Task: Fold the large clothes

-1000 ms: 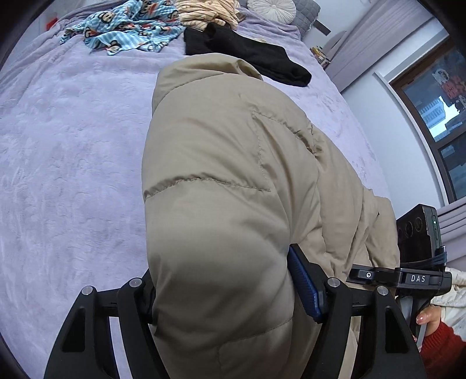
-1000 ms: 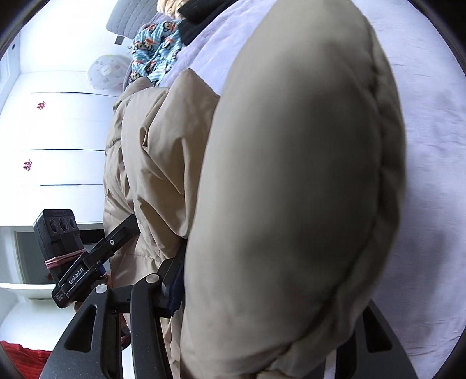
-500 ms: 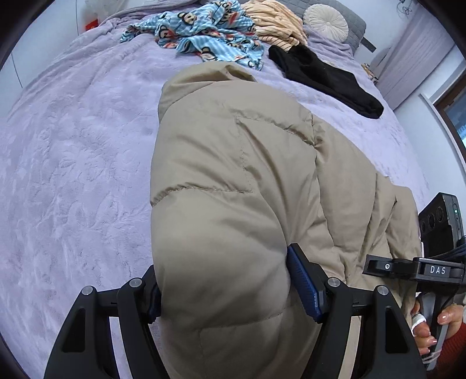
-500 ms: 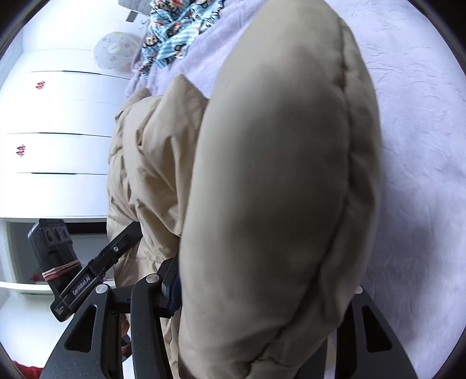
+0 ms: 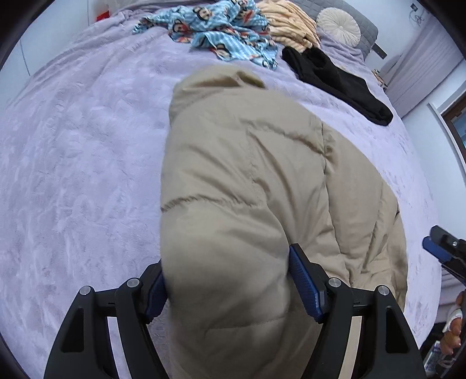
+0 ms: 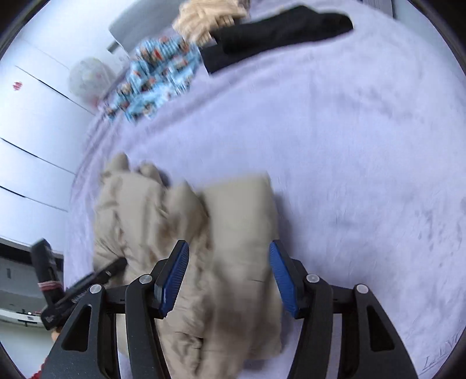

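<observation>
Lilac-covered bed (image 5: 72,163), white wardrobe (image 6: 26,122), daylight.

Both wrist cameras look steeply down along their fingers, close over the beige puffer jacket (image 5: 247,204) (image 6: 204,247) on the lavender bed (image 5: 72,175) (image 6: 364,160); each glimpses the other gripper sideways.

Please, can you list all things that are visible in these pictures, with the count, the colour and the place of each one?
puffer jacket: one, beige, middle of the bed
bed cover: one, lilac, under everything
patterned garment: one, light blue, far end
black garment: one, far end
striped garment: one, cream, far end
round cushion: one, white, at the headboard
left gripper: black with blue pads, clamped on the jacket
right gripper: same colours, jaws opening, off the jacket
</observation>
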The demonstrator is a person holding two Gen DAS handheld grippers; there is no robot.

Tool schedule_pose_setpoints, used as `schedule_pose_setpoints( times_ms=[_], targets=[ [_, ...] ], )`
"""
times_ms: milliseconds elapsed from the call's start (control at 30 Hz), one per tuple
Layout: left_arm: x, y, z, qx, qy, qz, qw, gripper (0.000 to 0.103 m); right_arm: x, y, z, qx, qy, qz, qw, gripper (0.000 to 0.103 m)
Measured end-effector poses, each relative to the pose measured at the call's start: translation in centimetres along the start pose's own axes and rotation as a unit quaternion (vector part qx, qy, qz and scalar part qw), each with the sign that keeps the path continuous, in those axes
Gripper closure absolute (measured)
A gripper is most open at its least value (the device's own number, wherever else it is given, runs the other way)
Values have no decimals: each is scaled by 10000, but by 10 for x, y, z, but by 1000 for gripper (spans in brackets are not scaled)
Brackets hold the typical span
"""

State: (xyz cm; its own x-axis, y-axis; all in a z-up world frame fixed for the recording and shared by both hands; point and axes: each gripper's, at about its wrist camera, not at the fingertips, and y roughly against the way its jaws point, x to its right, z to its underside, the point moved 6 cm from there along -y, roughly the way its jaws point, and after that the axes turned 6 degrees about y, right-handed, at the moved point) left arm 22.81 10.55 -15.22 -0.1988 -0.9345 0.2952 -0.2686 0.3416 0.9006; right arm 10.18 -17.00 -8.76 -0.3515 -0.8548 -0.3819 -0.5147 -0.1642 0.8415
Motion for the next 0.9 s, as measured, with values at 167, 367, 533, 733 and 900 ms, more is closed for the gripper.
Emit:
schedule_pose_setpoints(
  times_ms=[167,367,533,733,900],
  targets=[
    [-8,21,-43,692,29,-191,9974,29,-53,-22,-14,-127,184,-388,9990,42],
    [4,-26,-68,443,-199,-317,9983,29,-69,-98,-15,-533,220,-73,9983,85],
    [38,-46,-55,415,-782,-463,9950,28,-33,-141,5,-959,105,609,9935,90],
    [42,-52,-52,381,-934,-527,9935,28,-14,-131,14,-957,-270,433,9941,90],
    [39,-52,-51,365,-898,-511,9940,28,-40,-88,23,-671,102,354,9971,90]
  ],
)
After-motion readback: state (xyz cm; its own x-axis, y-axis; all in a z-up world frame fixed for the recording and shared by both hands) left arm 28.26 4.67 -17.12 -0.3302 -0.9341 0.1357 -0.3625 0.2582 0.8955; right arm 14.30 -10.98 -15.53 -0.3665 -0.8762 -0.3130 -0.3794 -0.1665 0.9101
